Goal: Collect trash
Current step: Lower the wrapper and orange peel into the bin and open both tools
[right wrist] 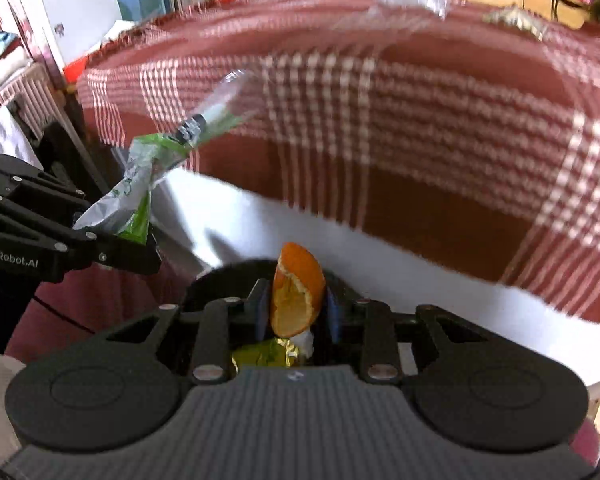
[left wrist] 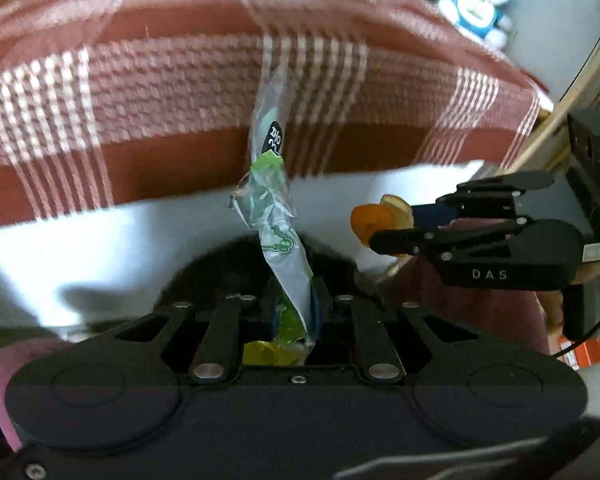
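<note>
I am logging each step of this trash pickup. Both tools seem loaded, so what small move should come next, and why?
Probably lower both a little further toward the dark bin opening beneath them, then release. The left tool is shut on the plastic wrapper, the right tool on the orange peel, and foil trash already lies just below.

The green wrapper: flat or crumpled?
Crumpled: the green wrapper is twisted into a wrinkled strip, pinched by the left gripper.
</note>
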Demonstrator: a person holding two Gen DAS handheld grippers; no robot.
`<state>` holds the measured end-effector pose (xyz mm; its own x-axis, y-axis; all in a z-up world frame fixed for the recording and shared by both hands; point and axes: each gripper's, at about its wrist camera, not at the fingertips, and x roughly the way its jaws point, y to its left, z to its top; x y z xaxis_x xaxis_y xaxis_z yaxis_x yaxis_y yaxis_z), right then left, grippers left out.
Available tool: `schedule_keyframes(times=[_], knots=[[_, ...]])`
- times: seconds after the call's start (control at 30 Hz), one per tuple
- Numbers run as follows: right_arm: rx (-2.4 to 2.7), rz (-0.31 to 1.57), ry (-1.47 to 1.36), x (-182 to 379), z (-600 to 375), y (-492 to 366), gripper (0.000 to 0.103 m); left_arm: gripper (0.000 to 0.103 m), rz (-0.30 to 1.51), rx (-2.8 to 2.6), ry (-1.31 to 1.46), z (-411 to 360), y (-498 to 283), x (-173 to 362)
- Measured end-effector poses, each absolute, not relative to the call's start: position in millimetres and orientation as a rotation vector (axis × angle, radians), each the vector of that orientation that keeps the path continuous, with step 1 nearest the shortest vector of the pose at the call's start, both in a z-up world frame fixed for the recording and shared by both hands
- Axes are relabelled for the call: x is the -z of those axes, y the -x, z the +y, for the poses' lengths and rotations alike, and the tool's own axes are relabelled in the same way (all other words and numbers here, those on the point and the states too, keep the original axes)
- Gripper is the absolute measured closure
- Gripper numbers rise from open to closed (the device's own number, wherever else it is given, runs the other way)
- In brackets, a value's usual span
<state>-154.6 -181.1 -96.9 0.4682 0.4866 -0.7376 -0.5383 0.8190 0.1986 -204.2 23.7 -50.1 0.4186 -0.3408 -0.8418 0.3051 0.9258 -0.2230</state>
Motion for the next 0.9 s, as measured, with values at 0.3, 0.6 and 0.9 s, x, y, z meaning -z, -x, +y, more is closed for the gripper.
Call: schedule_keyframes(times=[0.3, 0.6, 0.9], knots=[[-0.613, 1.016, 0.05, 146, -170, 145, 0.069, 0.089, 1.228, 0.34, 0.071, 21, 173, 108], [-0.631, 1.003, 0.055, 147, -163, 145, 0.044, 0.054, 1.217, 0.335, -0.004, 10, 177, 111], [-0.617, 0.979, 0.014, 138, -183, 142, 0.034, 0.024, 1.144, 0.307, -0.077, 5, 175, 96]])
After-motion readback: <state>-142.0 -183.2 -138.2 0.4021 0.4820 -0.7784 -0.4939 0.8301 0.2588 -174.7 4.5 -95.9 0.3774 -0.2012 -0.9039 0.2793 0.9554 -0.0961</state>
